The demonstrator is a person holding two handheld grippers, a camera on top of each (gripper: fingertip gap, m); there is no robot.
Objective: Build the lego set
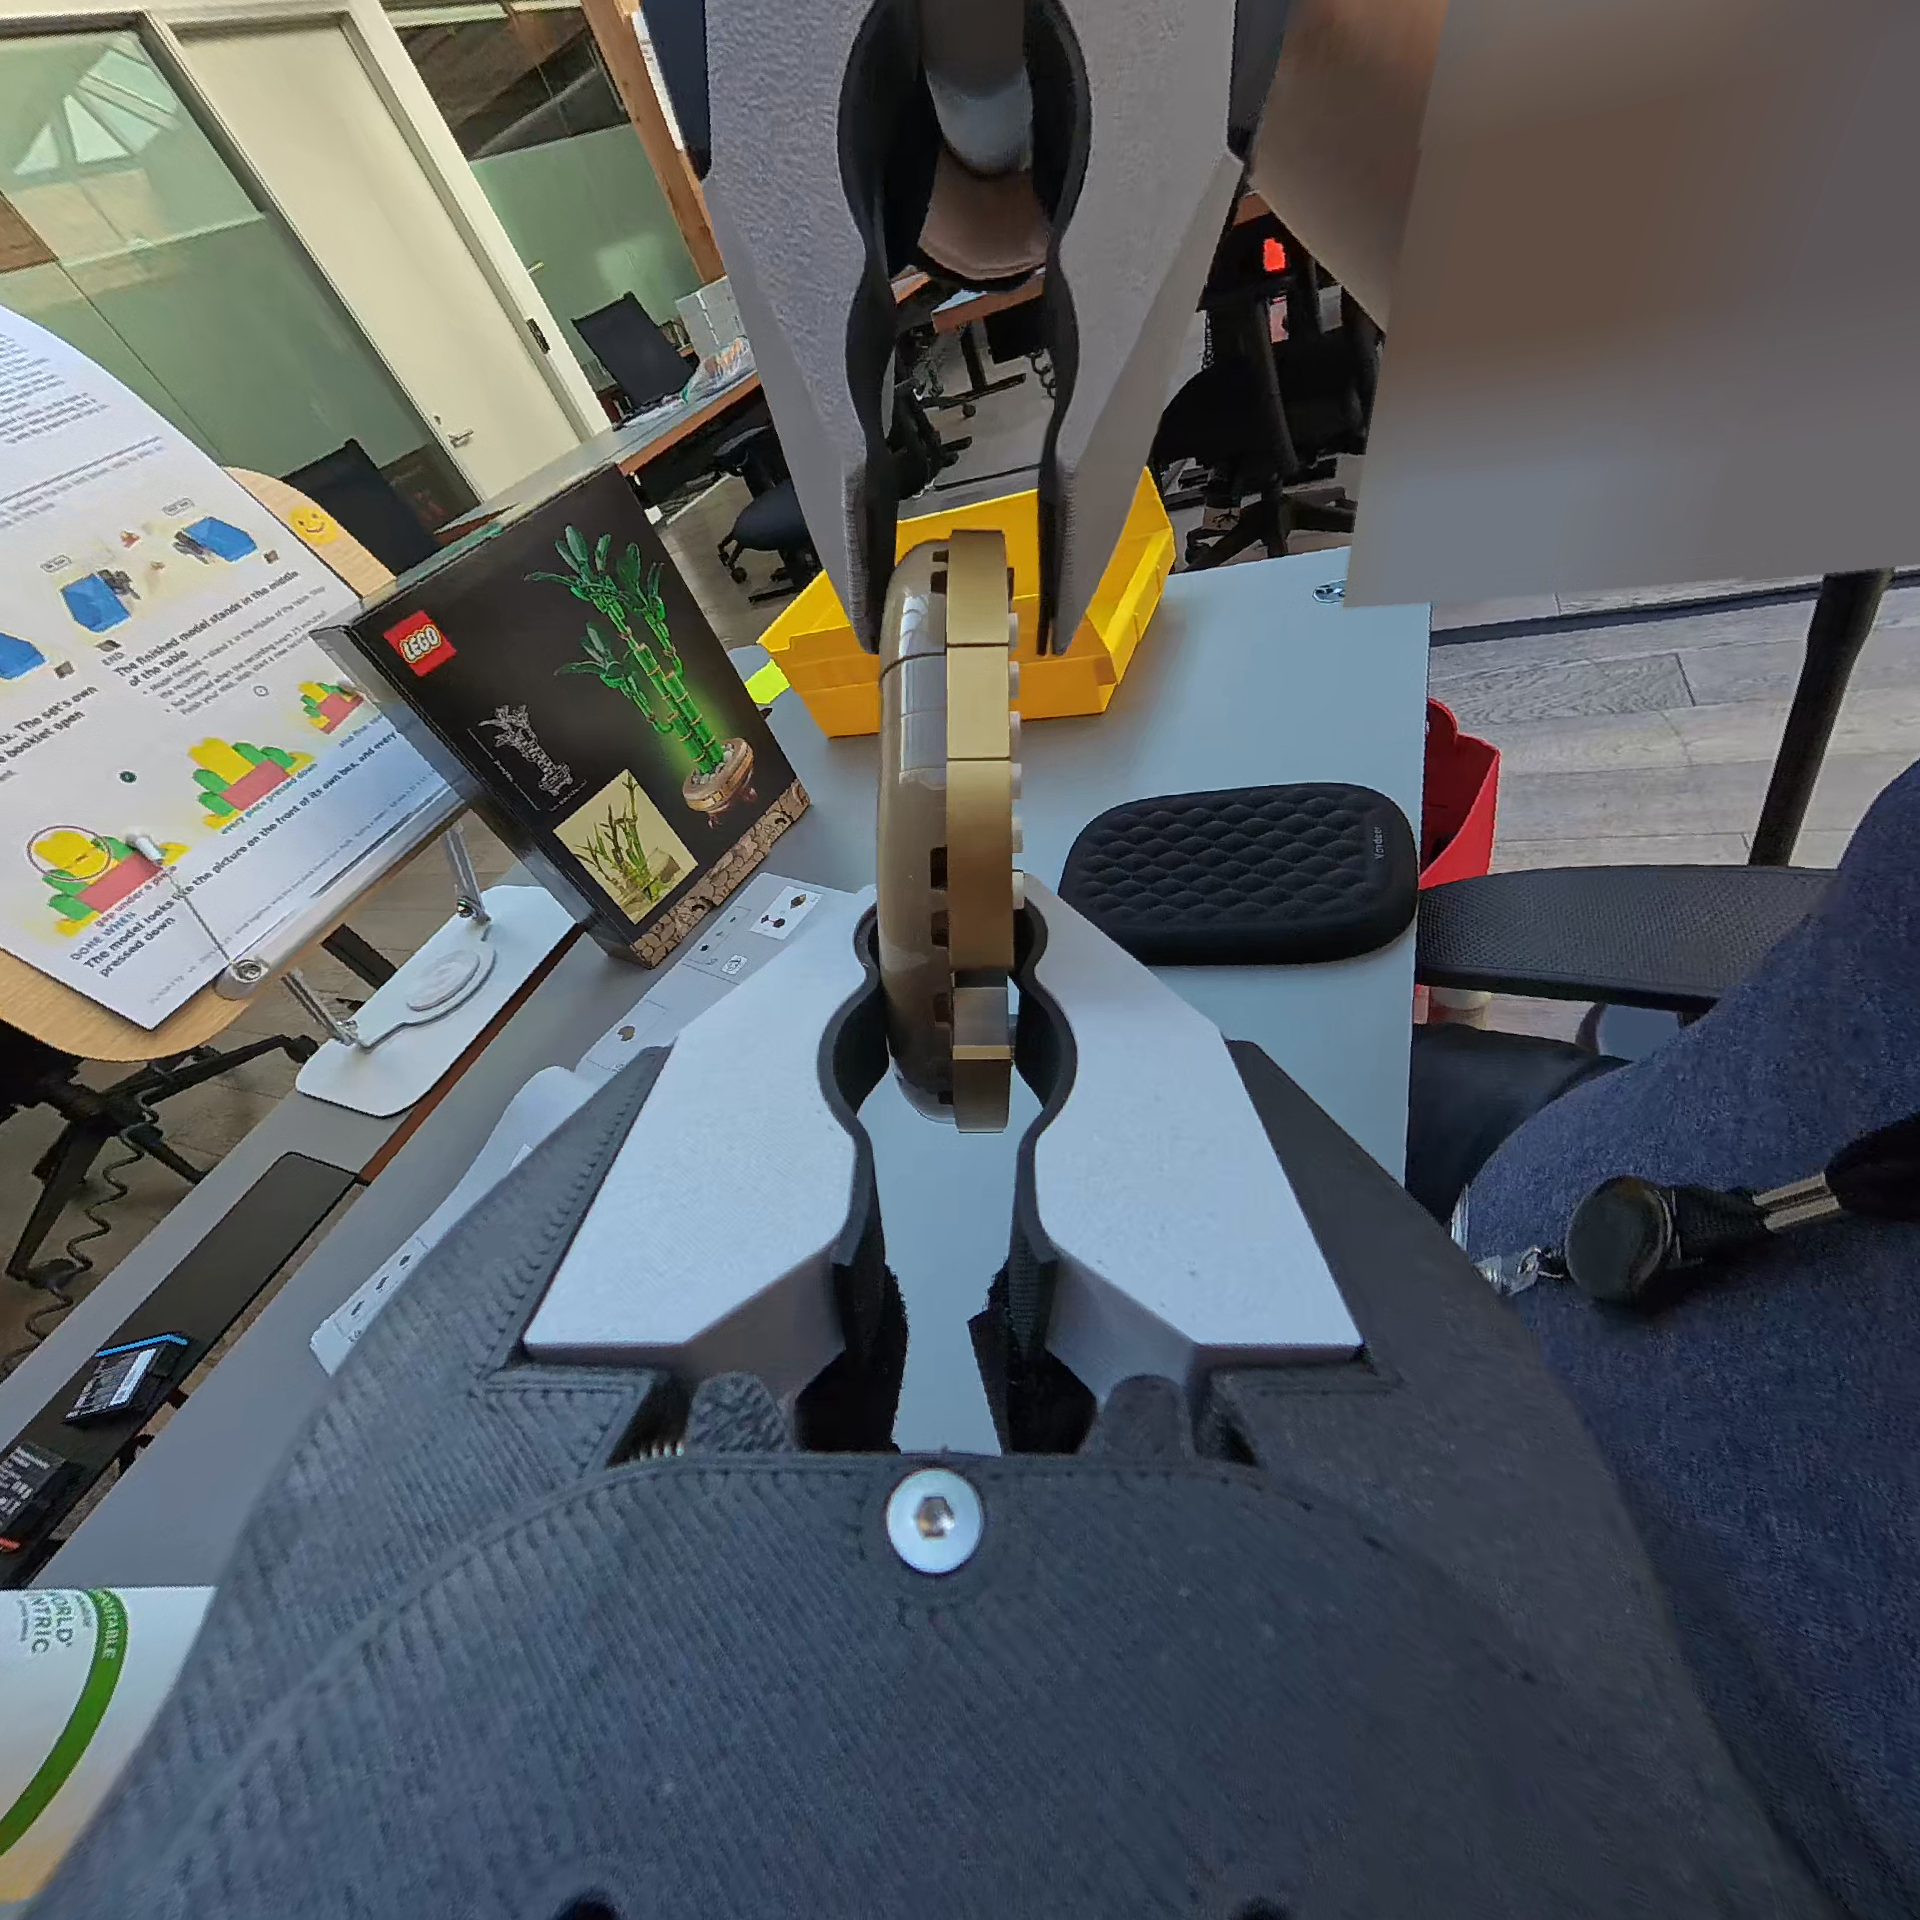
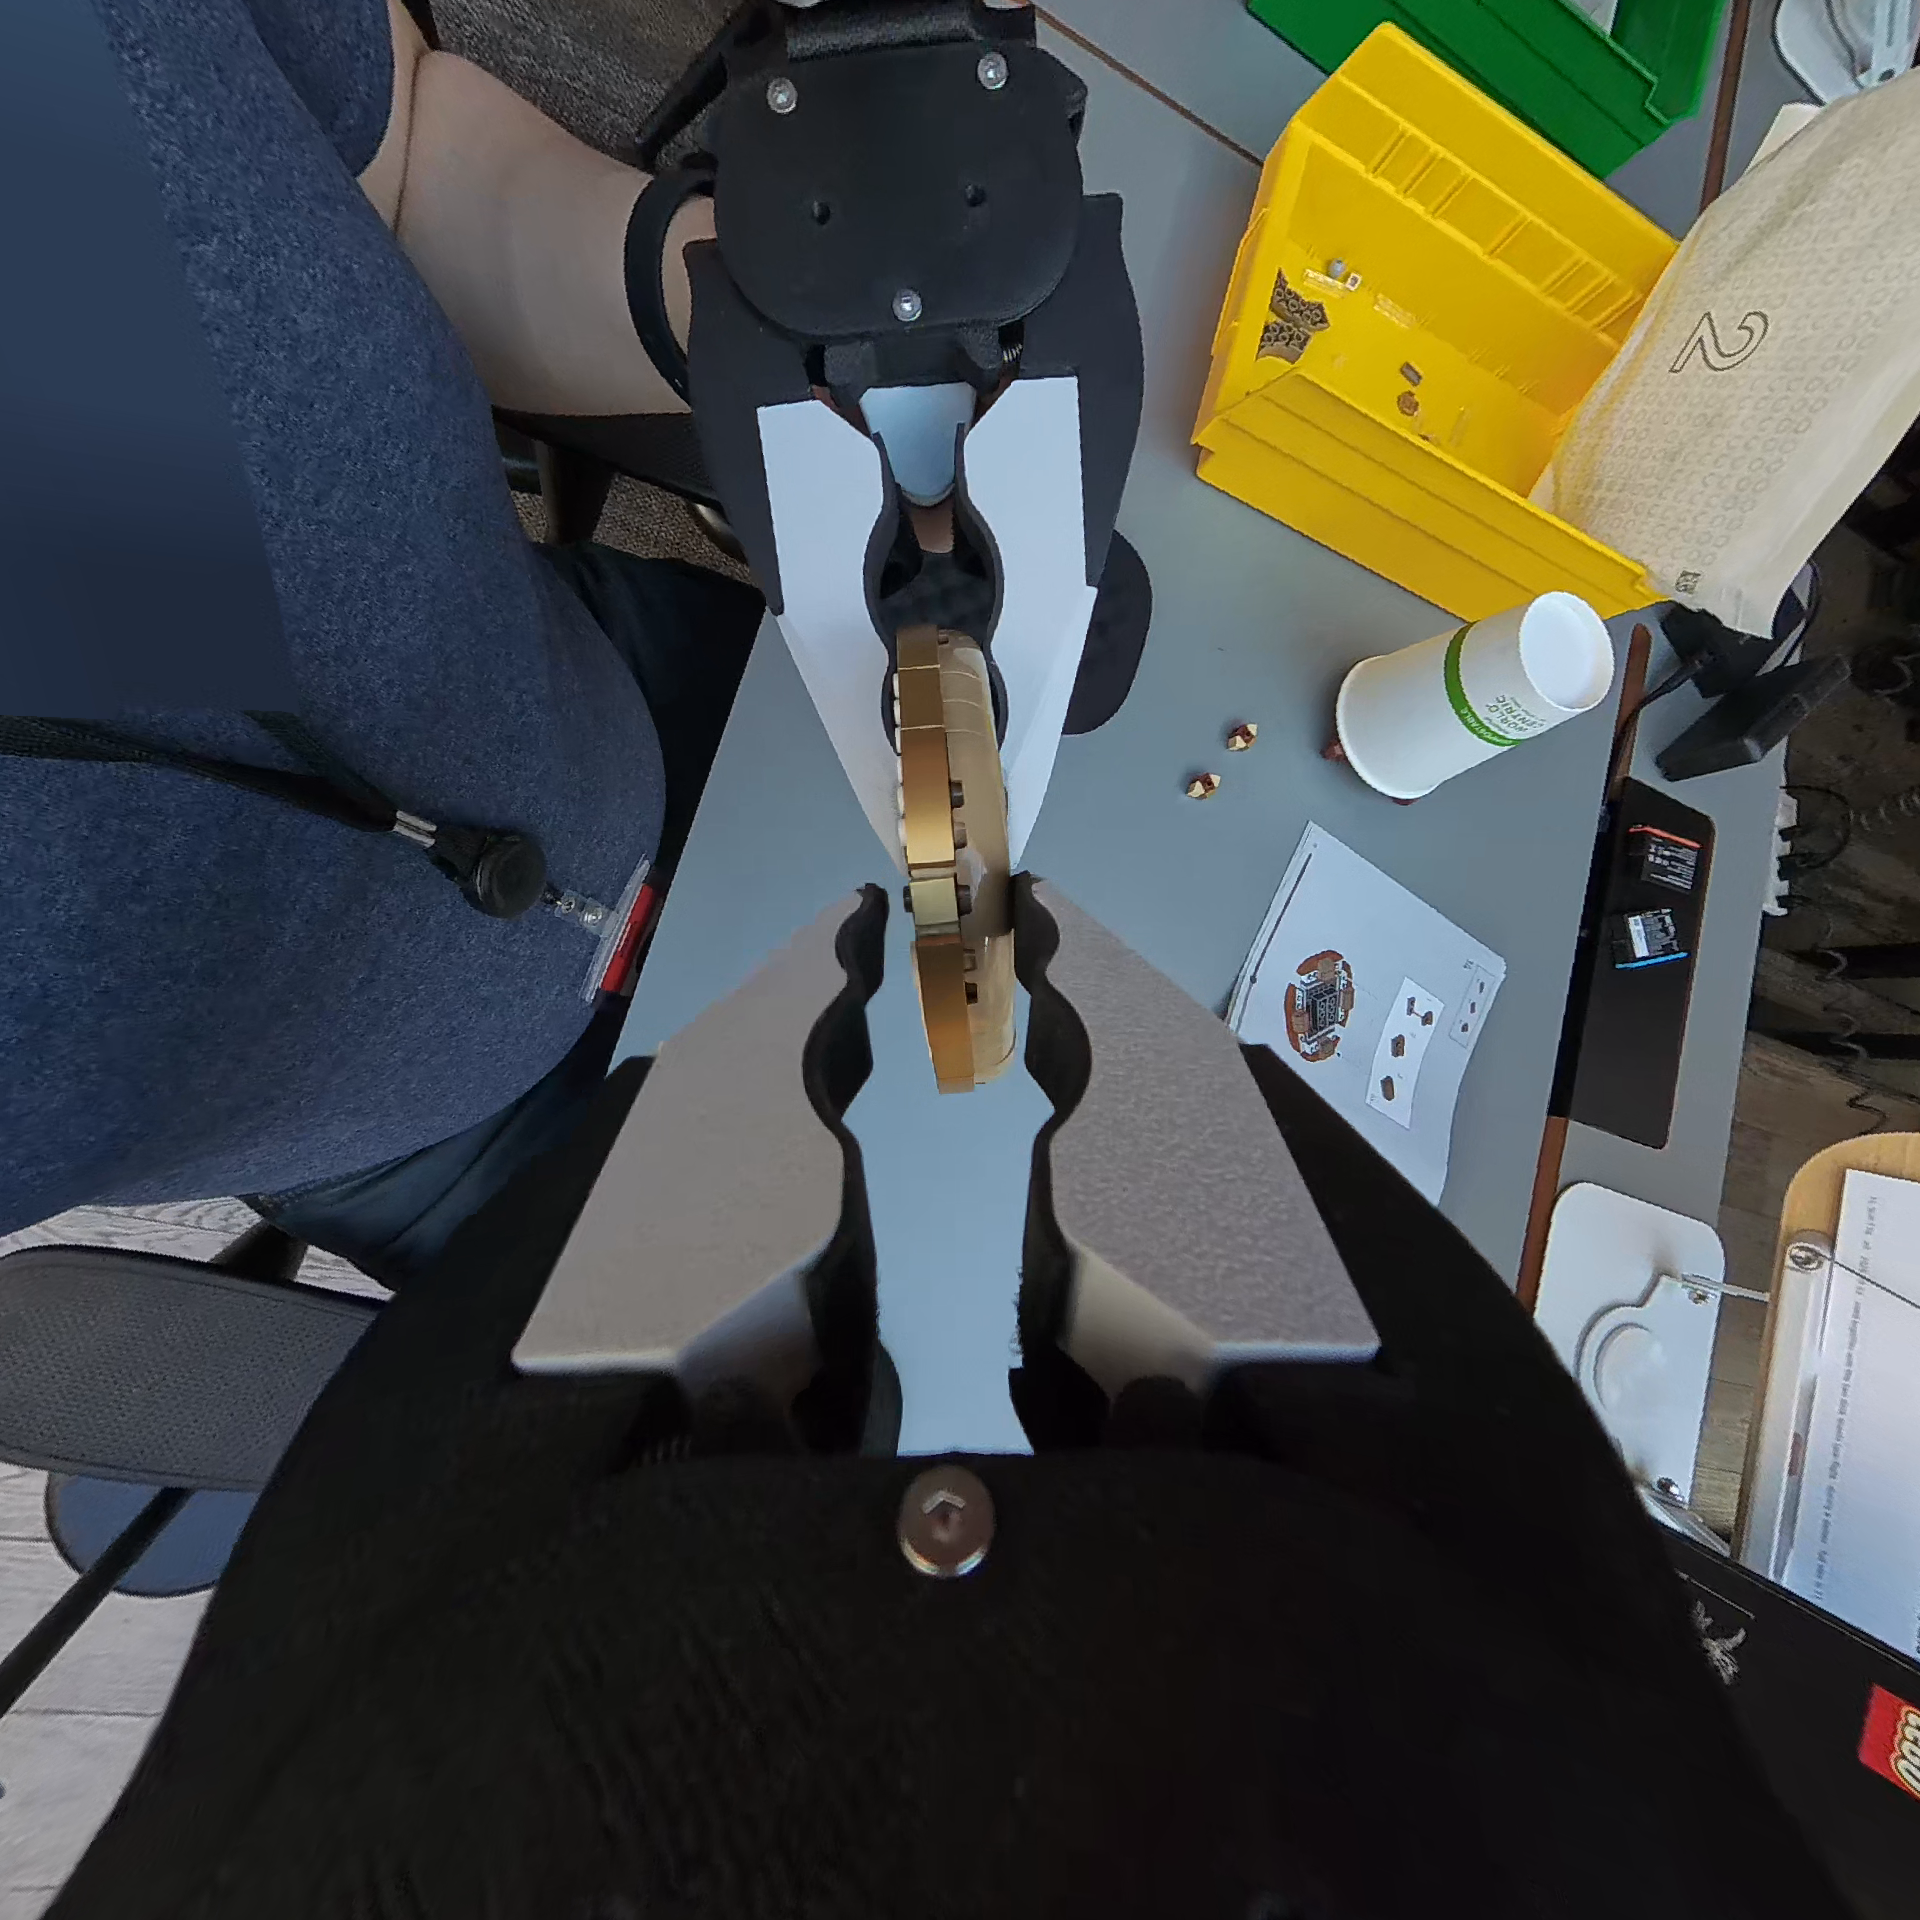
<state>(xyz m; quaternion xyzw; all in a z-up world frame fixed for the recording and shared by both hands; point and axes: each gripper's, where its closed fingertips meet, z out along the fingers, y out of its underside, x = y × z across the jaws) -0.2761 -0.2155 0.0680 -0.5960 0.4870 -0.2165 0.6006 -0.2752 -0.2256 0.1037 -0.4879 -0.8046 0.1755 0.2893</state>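
Note:
A round gold and brown lego base [image 1: 951, 821] is held edge-on in the air above the grey table [image 1: 1268, 686]. My left gripper [image 1: 951, 935] is shut on its near end. My right gripper [image 1: 966, 634] comes down from above and grips the far end. In the right wrist view my right gripper [image 2: 948, 899] is closed around one end of the base [image 2: 956, 935], and the left gripper [image 2: 956, 831] holds the other end. White studs show along one face of the base.
A yellow bin [image 2: 1403, 343], a green bin [image 2: 1507, 62], a numbered paper bag [image 2: 1766, 343], a tipped paper cup [image 2: 1455, 696], two small brown pieces [image 2: 1242, 738] and an open booklet [image 2: 1361, 997] lie on the table. The lego box [image 1: 582, 717] and a black wrist rest [image 1: 1236, 873] stand nearby. A person in blue [image 2: 312, 727] sits close. There is about 4 cm between the tips of the two grippers.

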